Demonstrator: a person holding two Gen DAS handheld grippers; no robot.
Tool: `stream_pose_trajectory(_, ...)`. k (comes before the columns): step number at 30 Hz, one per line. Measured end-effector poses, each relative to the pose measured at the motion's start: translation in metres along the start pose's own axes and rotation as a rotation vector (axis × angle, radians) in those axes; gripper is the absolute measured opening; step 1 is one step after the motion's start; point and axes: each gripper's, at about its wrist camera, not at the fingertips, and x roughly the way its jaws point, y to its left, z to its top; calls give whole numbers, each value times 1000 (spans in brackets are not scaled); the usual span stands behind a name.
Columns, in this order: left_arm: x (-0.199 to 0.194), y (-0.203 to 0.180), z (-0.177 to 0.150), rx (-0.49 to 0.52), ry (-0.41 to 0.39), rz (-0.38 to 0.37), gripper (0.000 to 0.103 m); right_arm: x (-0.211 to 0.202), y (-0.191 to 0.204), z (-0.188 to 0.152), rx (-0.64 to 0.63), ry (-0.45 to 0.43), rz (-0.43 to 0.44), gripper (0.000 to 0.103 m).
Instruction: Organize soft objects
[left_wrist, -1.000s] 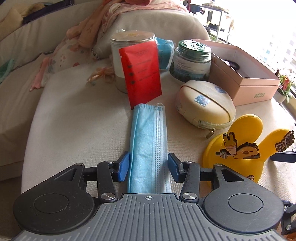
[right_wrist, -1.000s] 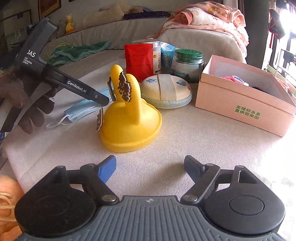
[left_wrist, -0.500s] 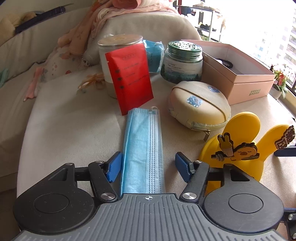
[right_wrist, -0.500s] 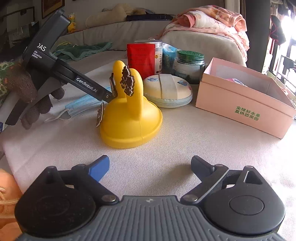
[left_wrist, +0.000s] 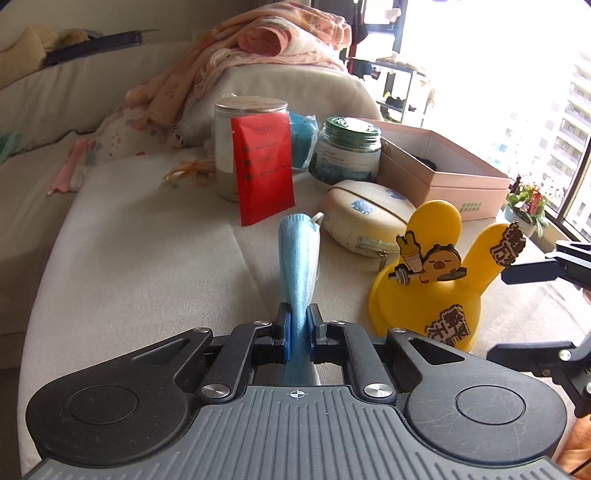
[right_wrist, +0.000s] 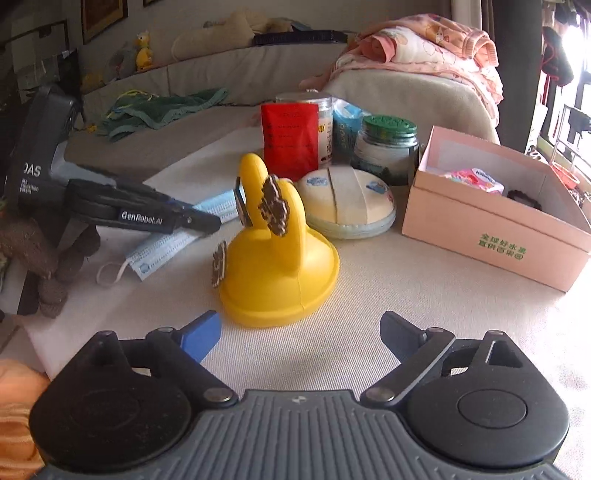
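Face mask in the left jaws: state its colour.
Light blue face mask with white ear loops; the left wrist view shows it best.

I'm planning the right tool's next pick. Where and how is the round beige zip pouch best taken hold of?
Grip the round beige zip pouch across its thin rim, coming from the front over the bare cushion. It lies flat and domed, and jars crowd its back.

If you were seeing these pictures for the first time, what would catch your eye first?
Probably the bright yellow rabbit-eared toy standing mid-surface. Next, the blue face mask pinched in the left hand-held gripper, whose jaws have just closed on it. Behind stand a red packet and an open pink box.
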Motion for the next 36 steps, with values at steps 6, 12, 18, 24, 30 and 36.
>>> stream_pose_trajectory(6, -23, 4, -12, -32, -27, -31, 11, 33, 15, 31, -9, 2, 14, 94)
stream_pose_trajectory(12, -26, 6, -17, -79, -29, -66, 11, 64, 12, 44, 45, 61, 14, 94)
stream_pose_trajectory(18, -35, -11, -17, -65, -32, -111, 11, 36, 12, 43, 1, 63, -7, 62)
stream_pose_trajectory(24, -47, -57, -12, 22, -35, -196, 11, -31, 5, 21, -38, 19, -48, 57)
stream_pose_trajectory(30, -54, -106, -5, 129, -50, -282, 11, -101, -23, 4, 25, -63, -137, 57)
stream_pose_trajectory(36, -56, -135, -5, 188, -55, -343, 11, -140, -47, 2, 110, -138, -214, 57)
